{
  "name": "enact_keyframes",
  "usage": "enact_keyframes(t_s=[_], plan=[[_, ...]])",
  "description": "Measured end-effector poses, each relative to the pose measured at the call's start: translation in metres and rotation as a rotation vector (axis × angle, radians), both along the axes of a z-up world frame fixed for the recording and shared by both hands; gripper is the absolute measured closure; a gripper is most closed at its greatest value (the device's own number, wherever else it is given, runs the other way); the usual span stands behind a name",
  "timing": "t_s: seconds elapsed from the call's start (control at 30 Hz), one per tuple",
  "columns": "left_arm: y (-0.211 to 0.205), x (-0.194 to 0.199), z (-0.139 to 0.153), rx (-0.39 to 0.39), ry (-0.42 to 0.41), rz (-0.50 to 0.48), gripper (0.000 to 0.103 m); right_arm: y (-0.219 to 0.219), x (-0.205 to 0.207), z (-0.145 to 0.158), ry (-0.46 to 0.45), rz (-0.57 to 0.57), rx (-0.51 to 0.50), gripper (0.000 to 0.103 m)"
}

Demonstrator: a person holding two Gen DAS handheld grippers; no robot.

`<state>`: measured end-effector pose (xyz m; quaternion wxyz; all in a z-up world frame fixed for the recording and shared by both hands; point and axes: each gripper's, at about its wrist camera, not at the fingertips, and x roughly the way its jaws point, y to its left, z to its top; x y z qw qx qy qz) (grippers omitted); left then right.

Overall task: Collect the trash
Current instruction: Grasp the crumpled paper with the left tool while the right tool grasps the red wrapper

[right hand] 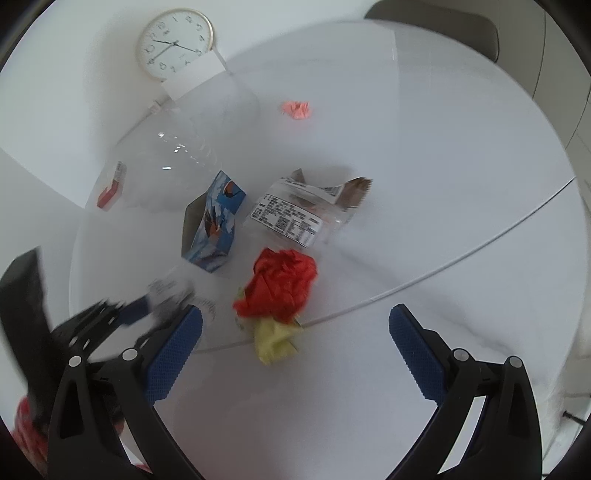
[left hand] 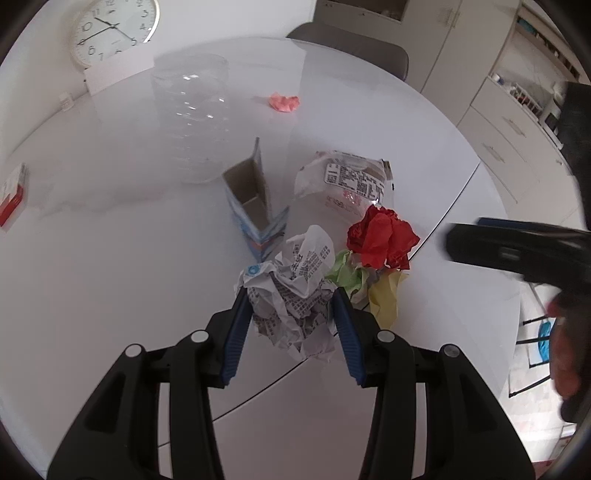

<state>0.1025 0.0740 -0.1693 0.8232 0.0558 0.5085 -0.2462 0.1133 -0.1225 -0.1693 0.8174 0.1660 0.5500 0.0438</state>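
My left gripper (left hand: 291, 295) is shut on a crumpled printed white paper ball (left hand: 295, 291), its blue pads pressing both sides just above the white table. Beside it lie a red paper wad (left hand: 382, 240), a green scrap (left hand: 345, 275) and a yellow scrap (left hand: 386, 295). An open blue carton (left hand: 255, 210) and a clear food wrapper (left hand: 347, 179) lie behind. My right gripper (right hand: 295, 321) is open and empty, hovering over the red wad (right hand: 282, 286) and yellow scrap (right hand: 275, 339). The left gripper (right hand: 147, 306) shows blurred at the left of the right wrist view.
A large clear plastic jar (left hand: 192, 118) stands at the back left. A small pink paper wad (left hand: 284, 101) lies far back. A red and white box (left hand: 13, 194) sits at the table's left edge. A wall clock (left hand: 114, 29), a chair (left hand: 354, 51) and cabinets (left hand: 509, 122) lie beyond.
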Motion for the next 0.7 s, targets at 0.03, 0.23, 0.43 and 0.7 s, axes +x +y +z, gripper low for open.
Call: enact_keyframes(t_s=[0.03,0.23,0.43,0.7], plan=[[0.004,-0.002,0.004,-0.004,-0.002,0.006,0.059,0.002,0.006,-0.005,0.011,-0.009,0.013,0.003],[0.019,-0.009,0.022,0.001,-0.031,0.031,0.059,0.003,0.027,-0.033,0.09,-0.086,0.101,0.013],[0.025,-0.016,0.031,0.009,-0.053,0.034,0.059,0.009,0.031,-0.046,0.127,-0.086,0.16,0.057],[0.012,-0.026,0.044,0.002,-0.068,0.002,0.059,0.004,0.02,-0.03,0.056,-0.078,0.18,0.061]])
